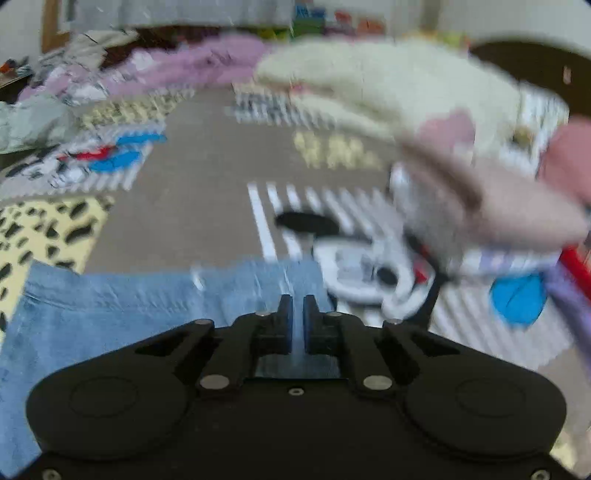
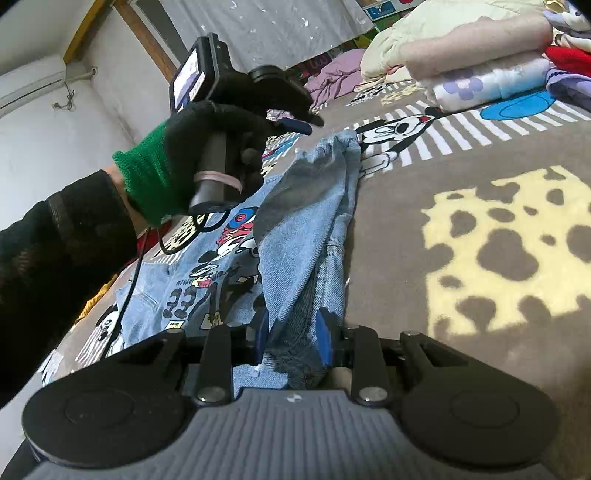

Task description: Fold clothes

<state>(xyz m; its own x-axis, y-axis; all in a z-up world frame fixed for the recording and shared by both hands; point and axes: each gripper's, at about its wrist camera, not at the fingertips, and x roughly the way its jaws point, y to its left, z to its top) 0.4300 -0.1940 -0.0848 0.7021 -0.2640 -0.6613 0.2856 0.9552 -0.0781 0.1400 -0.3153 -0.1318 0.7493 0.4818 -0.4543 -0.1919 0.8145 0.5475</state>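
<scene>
Cartoon-print blanket [image 2: 461, 192] underfoot; right tongs [image 2: 293, 332] grasp denim [image 2: 303, 221] — left tongs [image 1: 297, 314] clenched, empty.

Beneath me spreads a grey-brown blanket [image 2: 461, 155] printed with cartoon figures, white stripes and yellow spotted patches. Behind it I see a pale wall [image 2: 55, 140], a wooden frame [image 2: 147, 40] and a grey speckled curtain [image 2: 266, 29]. Soft daylight fills my room.
</scene>
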